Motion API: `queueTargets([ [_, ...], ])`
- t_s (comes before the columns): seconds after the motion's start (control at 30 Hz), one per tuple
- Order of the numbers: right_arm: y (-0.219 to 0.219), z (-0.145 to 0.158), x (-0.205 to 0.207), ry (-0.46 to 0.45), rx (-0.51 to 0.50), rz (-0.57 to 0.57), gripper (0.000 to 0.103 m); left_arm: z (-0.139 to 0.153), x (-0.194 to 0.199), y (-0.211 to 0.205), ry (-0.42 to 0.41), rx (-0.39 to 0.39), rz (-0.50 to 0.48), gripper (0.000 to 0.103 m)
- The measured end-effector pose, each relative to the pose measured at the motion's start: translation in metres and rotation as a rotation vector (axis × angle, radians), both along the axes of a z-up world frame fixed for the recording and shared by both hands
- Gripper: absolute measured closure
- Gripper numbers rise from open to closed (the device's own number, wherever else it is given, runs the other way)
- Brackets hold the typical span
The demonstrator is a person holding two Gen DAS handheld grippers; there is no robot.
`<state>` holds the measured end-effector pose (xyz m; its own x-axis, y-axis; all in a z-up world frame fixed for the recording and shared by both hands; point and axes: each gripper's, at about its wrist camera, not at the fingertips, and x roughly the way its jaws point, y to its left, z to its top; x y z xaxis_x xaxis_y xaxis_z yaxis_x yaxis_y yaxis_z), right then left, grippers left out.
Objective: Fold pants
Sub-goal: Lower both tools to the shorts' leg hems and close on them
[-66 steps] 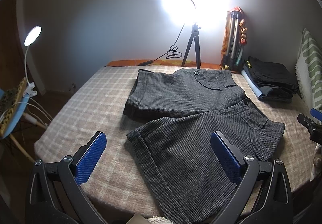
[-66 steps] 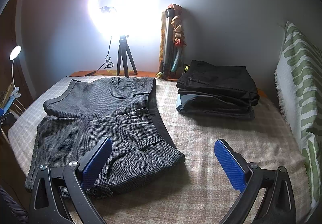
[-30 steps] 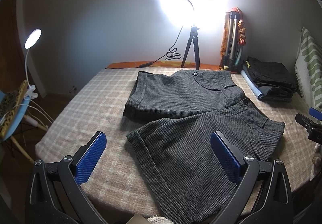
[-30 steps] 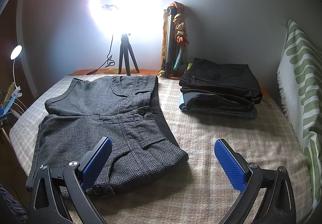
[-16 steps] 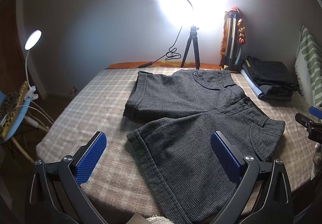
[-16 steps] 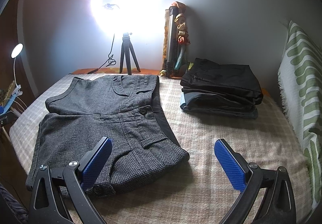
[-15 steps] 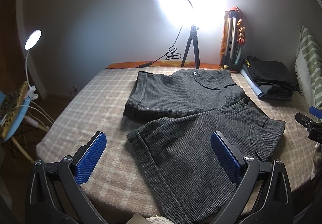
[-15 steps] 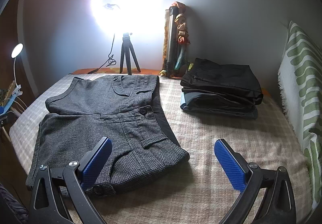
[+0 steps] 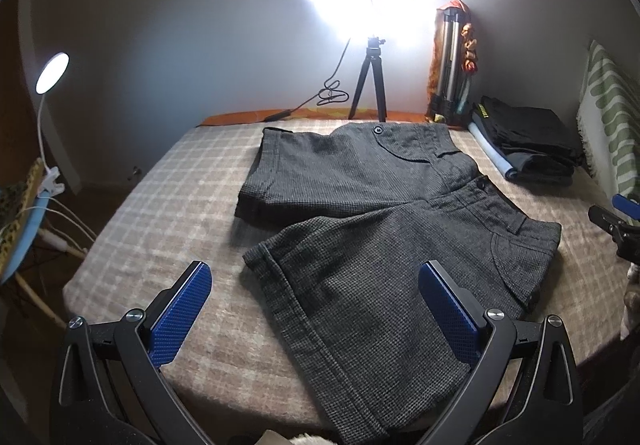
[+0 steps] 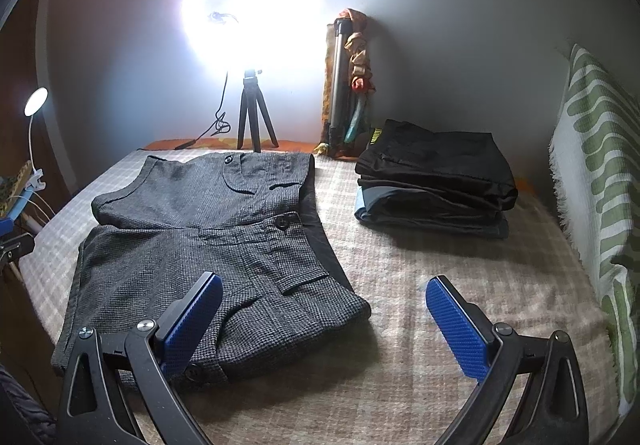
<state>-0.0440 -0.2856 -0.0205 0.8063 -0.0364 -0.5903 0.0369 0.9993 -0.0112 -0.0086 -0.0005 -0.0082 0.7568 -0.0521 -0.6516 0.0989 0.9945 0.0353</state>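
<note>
Grey checked shorts (image 9: 360, 213) lie spread flat on the checked bed cover (image 9: 168, 213), waistband to the right, legs to the left. They also show in the right wrist view (image 10: 208, 229). My left gripper (image 9: 316, 309) is open and empty, hovering over the near leg's hem. My right gripper (image 10: 324, 321) is open and empty, hovering over the near waistband corner. The right gripper's tip shows at the right edge of the left wrist view (image 9: 616, 221).
A stack of folded dark clothes (image 10: 432, 181) sits at the back right. A ring light on a tripod (image 10: 252, 113) and a folded tripod (image 10: 344, 85) stand by the wall. A green-striped cushion (image 10: 600, 173) lies right. A clip lamp (image 9: 48, 85) stands left.
Both views have drifted very slightly. The shorts have not moved and both grippers stay open.
</note>
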Motion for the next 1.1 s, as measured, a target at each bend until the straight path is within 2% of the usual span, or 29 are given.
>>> queueTargets([
  [0.07,-0.003,0.001,-0.004,-0.022,0.016,0.032,0.000,-0.002,-0.001,0.002,0.014,-0.011,-0.006,0.000],
  [0.17,-0.003,0.000,-0.007,-0.042,0.009,0.081,0.000,-0.009,-0.001,0.012,0.043,-0.092,-0.044,0.000],
  [0.27,0.004,-0.004,-0.008,-0.051,-0.060,0.185,0.000,-0.016,-0.005,0.017,0.020,-0.135,-0.072,0.000],
  [0.33,0.012,-0.007,-0.007,-0.045,-0.127,0.246,0.003,-0.020,-0.005,0.012,0.037,-0.105,-0.094,0.000],
  [0.5,0.032,-0.026,-0.007,0.006,-0.279,0.415,0.020,-0.029,-0.011,-0.002,0.087,0.015,-0.189,0.020],
  [0.6,0.033,-0.041,-0.003,0.069,-0.316,0.463,0.025,-0.036,-0.021,-0.012,0.118,0.084,-0.259,0.025],
  [0.73,0.030,-0.054,-0.002,0.110,-0.339,0.498,0.026,-0.046,-0.038,-0.028,0.158,0.135,-0.352,0.028],
  [0.9,0.029,-0.065,0.001,0.118,-0.390,0.519,0.026,-0.068,-0.054,-0.054,0.225,0.185,-0.460,0.052],
  [1.0,0.026,-0.077,0.006,0.147,-0.418,0.532,0.030,-0.080,-0.058,-0.067,0.242,0.220,-0.497,0.061],
  [1.1,0.026,-0.082,0.011,0.149,-0.445,0.556,0.030,-0.092,-0.059,-0.074,0.260,0.270,-0.515,0.063],
])
